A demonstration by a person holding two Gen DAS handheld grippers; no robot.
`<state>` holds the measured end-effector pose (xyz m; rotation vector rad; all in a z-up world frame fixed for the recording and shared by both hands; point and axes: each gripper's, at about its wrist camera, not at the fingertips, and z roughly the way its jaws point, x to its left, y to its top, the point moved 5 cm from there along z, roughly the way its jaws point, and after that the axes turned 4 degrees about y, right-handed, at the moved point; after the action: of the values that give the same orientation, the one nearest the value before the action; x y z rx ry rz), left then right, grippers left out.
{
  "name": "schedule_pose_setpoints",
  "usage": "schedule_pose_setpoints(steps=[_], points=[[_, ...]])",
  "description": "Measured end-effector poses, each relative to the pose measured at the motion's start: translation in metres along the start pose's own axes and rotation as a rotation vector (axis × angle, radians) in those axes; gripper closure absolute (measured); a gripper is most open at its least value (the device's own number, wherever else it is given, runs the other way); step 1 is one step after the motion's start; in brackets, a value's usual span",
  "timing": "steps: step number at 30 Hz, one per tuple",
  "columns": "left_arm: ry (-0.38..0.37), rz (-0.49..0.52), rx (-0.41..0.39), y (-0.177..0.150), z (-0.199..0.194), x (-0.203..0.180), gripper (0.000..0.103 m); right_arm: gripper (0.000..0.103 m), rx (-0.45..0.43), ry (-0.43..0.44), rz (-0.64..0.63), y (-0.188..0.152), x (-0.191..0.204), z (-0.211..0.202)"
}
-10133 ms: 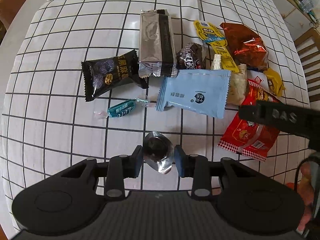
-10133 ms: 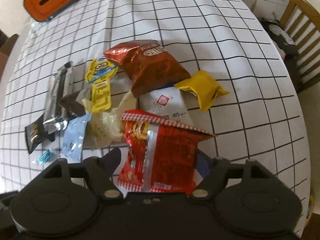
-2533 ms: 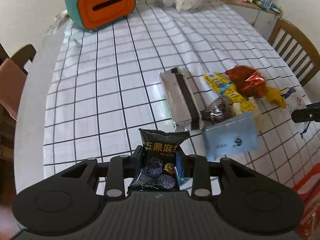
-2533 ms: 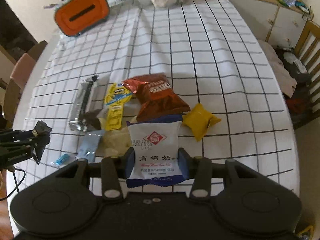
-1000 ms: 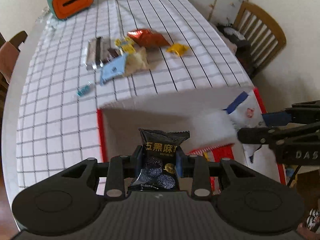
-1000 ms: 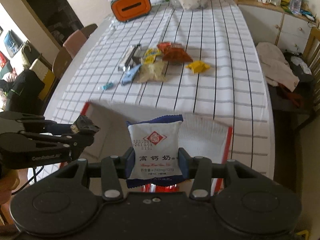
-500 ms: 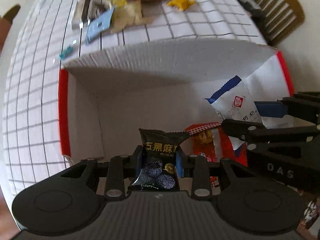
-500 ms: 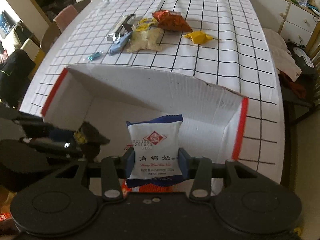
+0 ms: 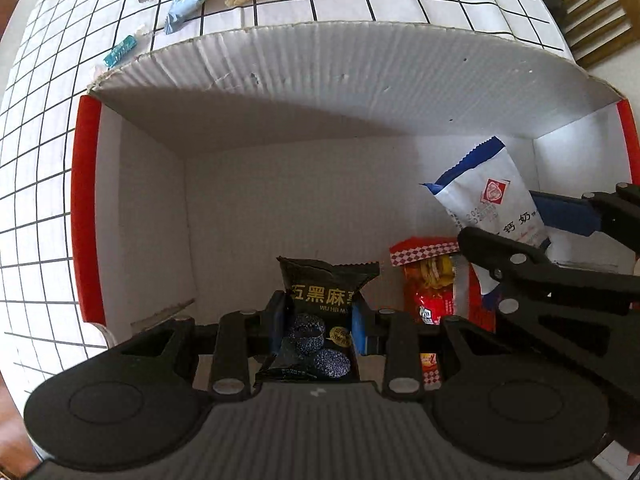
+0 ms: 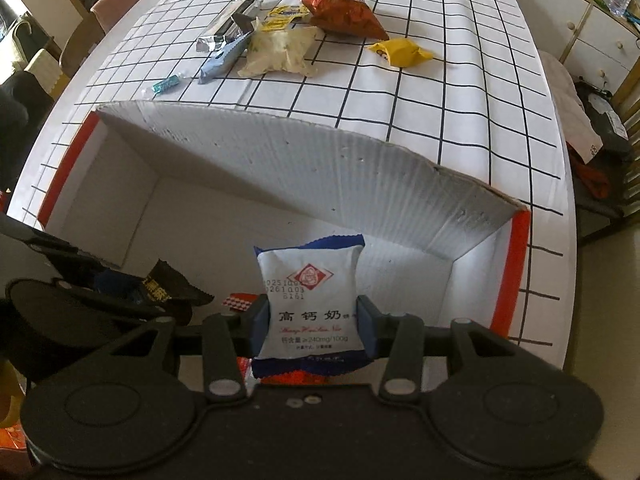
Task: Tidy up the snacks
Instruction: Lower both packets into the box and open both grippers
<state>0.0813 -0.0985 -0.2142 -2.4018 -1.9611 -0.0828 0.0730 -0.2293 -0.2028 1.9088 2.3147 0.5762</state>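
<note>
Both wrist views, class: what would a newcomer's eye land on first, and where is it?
The big white cardboard box with red edges fills both views. Over it, the left claw grips a black sesame snack packet, and the right claw grips a white-and-blue milk candy packet. A red snack bag already lies inside; more snacks remain on the checked tablecloth beyond.

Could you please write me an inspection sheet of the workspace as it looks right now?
Surface: white tablecloth with black grid.
Job's things: white corrugated cardboard box with red edges, open; red crinkly snack packet on its floor.
Clutter: orange-red foil bag, yellow wrapped snack, pale translucent bag, light blue sachet, silver bar wrapper, small teal candy, all outside the box.
Grippers: left tool shut on black sesame snack packet; right tool shut on white-and-blue milk tablet packet; both over the box.
Cables: nothing seen.
Surroundings: wooden chairs, white cabinet.
</note>
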Motion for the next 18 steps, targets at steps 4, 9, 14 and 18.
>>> schedule_pose_setpoints(steps=[4,9,14,18], points=[[-0.004,-0.003,0.009,0.000,0.001,0.000,0.071,0.059,0.004,0.005,-0.002,0.001,0.000,0.000],[-0.018,-0.004,-0.004,0.003,0.000,0.005,0.066,0.059,0.003,0.018,0.000,0.001,0.000,-0.002],[-0.026,0.003,-0.055,0.003,-0.012,0.012,0.053,0.058,-0.014,0.045,0.007,0.000,-0.001,-0.011],[-0.037,0.009,-0.104,0.000,-0.028,0.017,0.047,0.052,-0.034,0.067,0.012,-0.001,-0.002,-0.024]])
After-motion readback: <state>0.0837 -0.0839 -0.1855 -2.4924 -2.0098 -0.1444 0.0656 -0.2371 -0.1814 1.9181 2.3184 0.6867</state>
